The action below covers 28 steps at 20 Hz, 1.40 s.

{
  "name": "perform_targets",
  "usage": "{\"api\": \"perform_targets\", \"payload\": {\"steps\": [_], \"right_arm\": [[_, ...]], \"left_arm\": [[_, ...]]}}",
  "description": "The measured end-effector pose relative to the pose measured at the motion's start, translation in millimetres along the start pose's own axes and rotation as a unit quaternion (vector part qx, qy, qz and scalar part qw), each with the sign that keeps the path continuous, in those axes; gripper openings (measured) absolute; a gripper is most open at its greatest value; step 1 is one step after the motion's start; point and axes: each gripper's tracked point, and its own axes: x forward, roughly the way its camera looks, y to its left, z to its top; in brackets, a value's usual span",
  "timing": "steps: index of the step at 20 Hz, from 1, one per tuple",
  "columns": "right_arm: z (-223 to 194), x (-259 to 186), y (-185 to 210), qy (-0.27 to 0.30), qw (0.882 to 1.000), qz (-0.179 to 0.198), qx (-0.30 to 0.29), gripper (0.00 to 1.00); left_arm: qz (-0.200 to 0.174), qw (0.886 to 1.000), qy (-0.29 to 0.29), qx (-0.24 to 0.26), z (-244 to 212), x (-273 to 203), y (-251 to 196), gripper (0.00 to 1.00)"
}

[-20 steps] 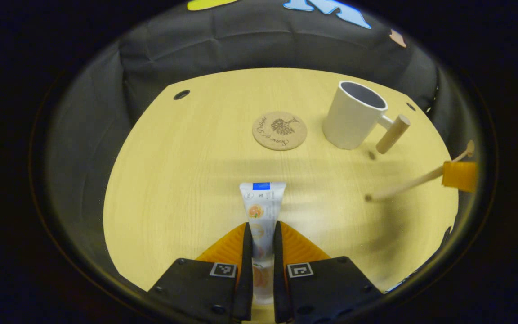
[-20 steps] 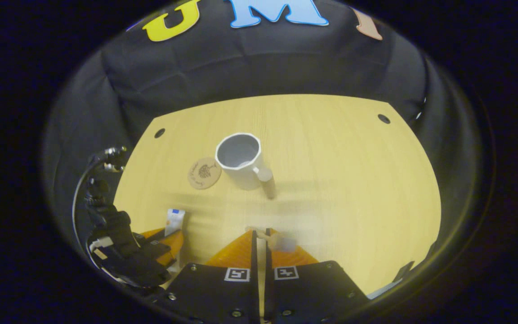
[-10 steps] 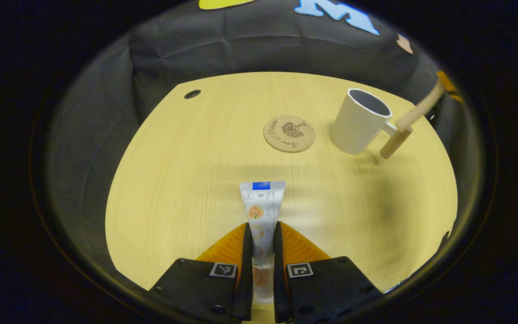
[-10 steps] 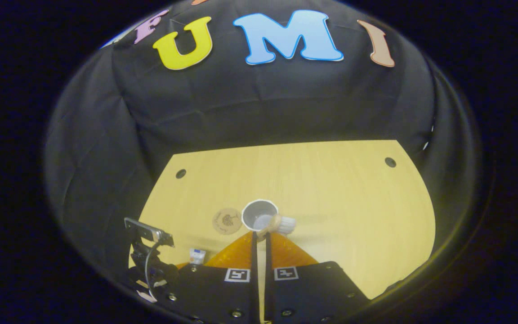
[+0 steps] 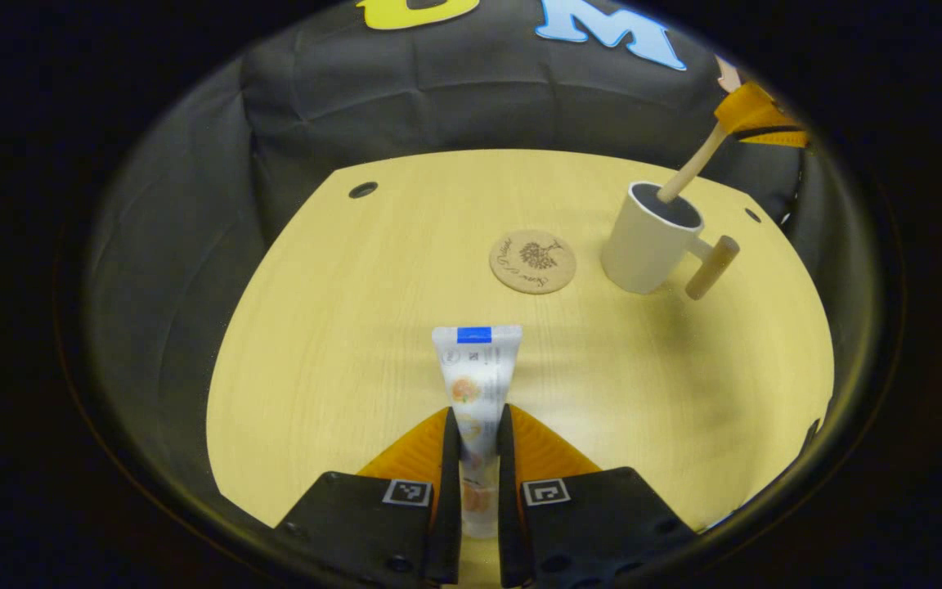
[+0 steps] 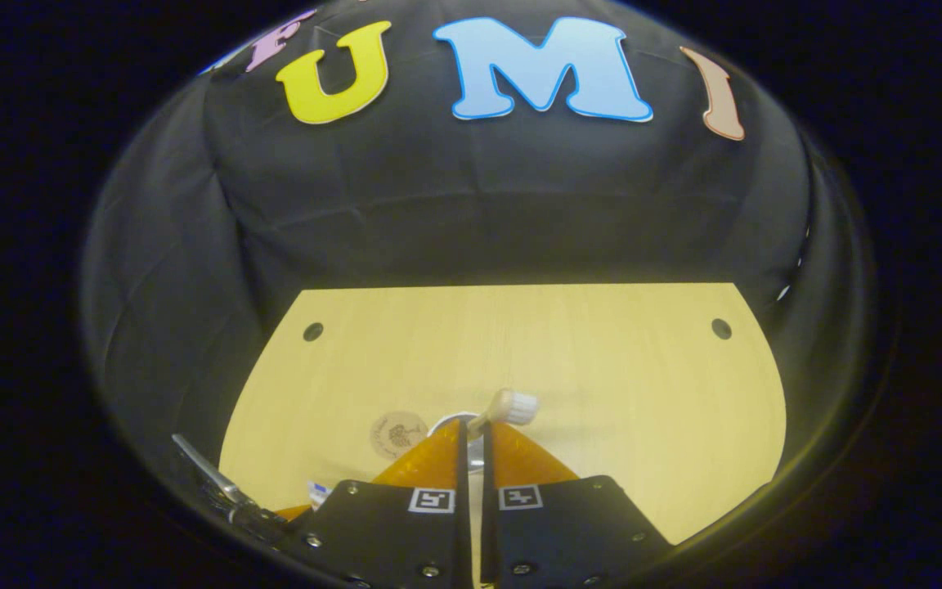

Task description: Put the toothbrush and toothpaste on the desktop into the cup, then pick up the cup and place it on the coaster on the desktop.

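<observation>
My left gripper (image 5: 477,433) clamps the white toothpaste tube (image 5: 475,384); my right gripper (image 6: 476,438) pinches the wooden toothbrush (image 5: 688,170), its handle inside the white cup (image 5: 651,239).

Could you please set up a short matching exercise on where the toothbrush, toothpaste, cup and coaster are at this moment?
Things:
1. toothbrush
2. toothpaste
3. cup
4. coaster

States:
A. lying bare on the desk
B. clamped in the left gripper
C. standing beside the coaster
D. lower end dipped into the cup, held by the right gripper

Pairs: 1-D, 2-B, 3-C, 4-A
</observation>
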Motion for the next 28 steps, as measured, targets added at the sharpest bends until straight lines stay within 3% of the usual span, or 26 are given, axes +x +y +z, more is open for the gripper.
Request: {"api": "perform_targets", "payload": {"steps": [7,13,18,22,28], "right_arm": [[-17,24,3,0.029,0.999,0.007,-0.024,0.05],[-31,31,8,0.064,0.997,0.035,-0.001,0.05],[-27,30,-1,0.056,0.998,0.032,0.017,0.08],[-26,24,-6,0.053,0.998,0.038,0.027,0.19],[-39,7,-15,0.052,0.997,0.041,0.037,0.19]], "left_arm": [[0.017,0.999,-0.031,-0.006,4,-17,-4,0.26],[0.027,0.998,-0.044,-0.02,5,-25,0,0.26],[0.015,0.997,-0.052,-0.063,16,-31,3,0.26],[0.011,0.992,-0.084,-0.097,50,-43,12,0.26],[-0.02,0.982,-0.154,-0.111,138,-68,16,0.26]]}}
